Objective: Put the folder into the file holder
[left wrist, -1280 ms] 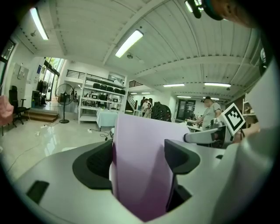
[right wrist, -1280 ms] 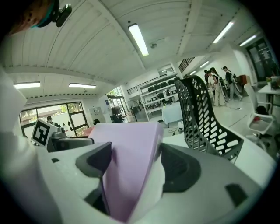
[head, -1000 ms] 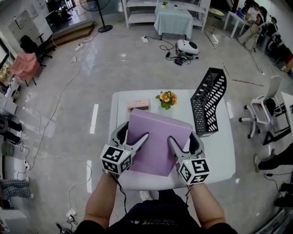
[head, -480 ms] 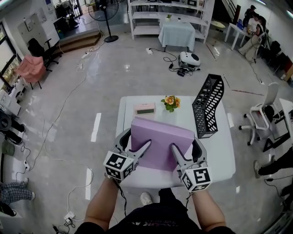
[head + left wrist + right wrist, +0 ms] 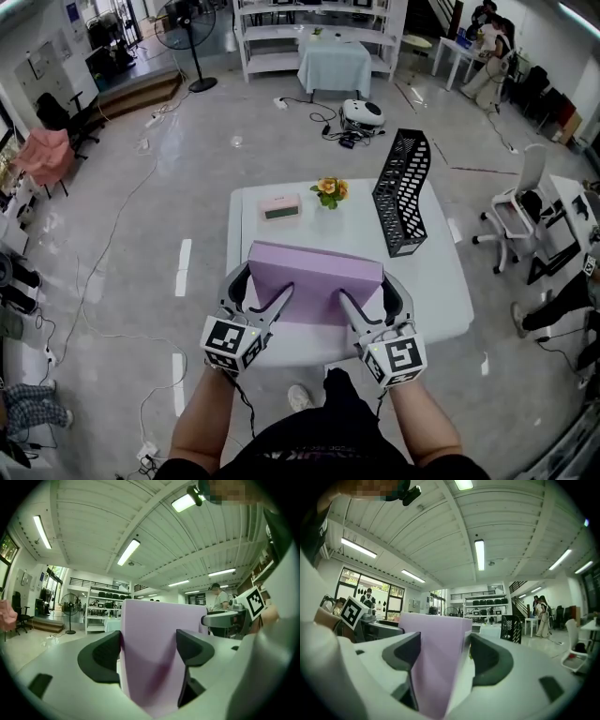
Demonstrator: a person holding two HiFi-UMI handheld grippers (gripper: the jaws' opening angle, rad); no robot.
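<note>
A lilac folder (image 5: 316,280) is held upright above the near half of the white table (image 5: 431,272). My left gripper (image 5: 265,302) is shut on its near left edge and my right gripper (image 5: 361,305) on its near right edge. In the left gripper view the folder (image 5: 150,653) fills the gap between both jaws; the right gripper view shows the folder (image 5: 436,658) pinched the same way. The black mesh file holder (image 5: 401,191) stands upright at the table's far right, and it also shows in the right gripper view as the file holder (image 5: 511,629), beyond the folder.
A small pink clock (image 5: 280,207) and a pot of orange flowers (image 5: 328,190) sit at the table's far edge. A white office chair (image 5: 511,211) stands to the right. Cables cross the floor on the left.
The folder has tipped from a slanted lie to nearly upright and come nearer to me along with both grippers. The head view has shifted, so the table appears further left.
</note>
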